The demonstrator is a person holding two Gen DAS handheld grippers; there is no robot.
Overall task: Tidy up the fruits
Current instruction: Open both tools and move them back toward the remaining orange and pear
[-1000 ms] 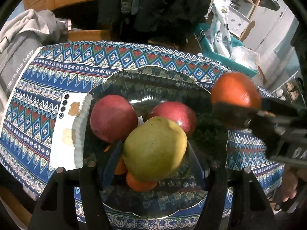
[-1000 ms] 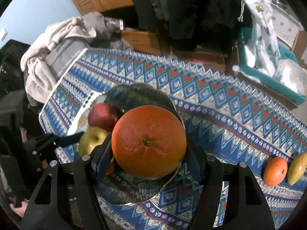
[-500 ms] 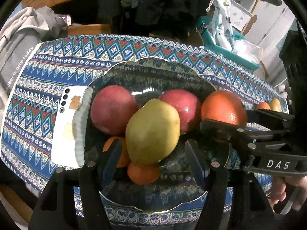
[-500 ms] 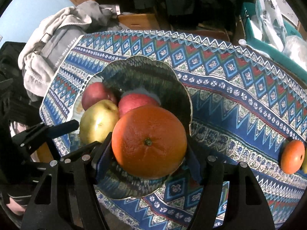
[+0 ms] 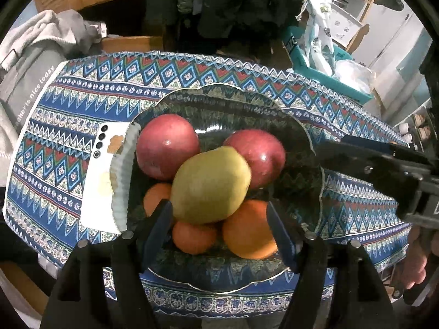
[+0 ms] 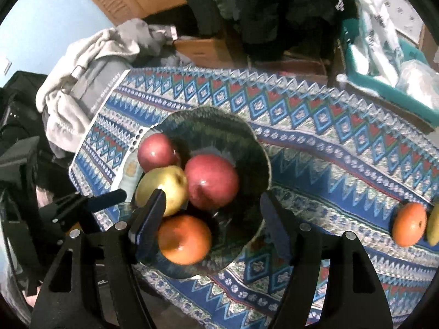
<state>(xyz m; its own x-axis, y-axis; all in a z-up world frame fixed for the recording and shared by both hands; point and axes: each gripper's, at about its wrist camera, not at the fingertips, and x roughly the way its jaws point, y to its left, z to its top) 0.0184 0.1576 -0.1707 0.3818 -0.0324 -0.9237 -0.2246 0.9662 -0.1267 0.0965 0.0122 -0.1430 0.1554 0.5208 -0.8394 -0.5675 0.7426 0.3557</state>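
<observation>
A dark patterned bowl (image 5: 219, 93) (image 6: 211, 115) holds two red apples (image 5: 167, 148) (image 5: 258, 156), a yellow-green fruit (image 5: 211, 183) on top of the pile, a big orange (image 5: 247, 230) (image 6: 183, 242) and smaller oranges (image 5: 194, 237). My left gripper (image 5: 219, 227) straddles the yellow-green fruit (image 6: 164, 186); its jaws are opening and its pads stand off the fruit. My right gripper (image 6: 212, 203) hangs over the bowl with its jaws opening. The big orange lies loose in the bowl below its left finger (image 6: 151, 219).
A small orange (image 6: 408, 227) and a yellow-green fruit (image 6: 433, 227) lie on the patterned tablecloth (image 6: 329, 150) at the right. A white phone (image 5: 101, 181) lies against the bowl's left side. Grey clothes (image 5: 33, 63) are heaped beyond the table's left end, a teal bin (image 5: 323, 74) behind.
The right gripper came down over the bowl and let go of the big orange, which now lies inside. The left gripper's jaws widened off the yellow-green fruit, now resting on the pile.
</observation>
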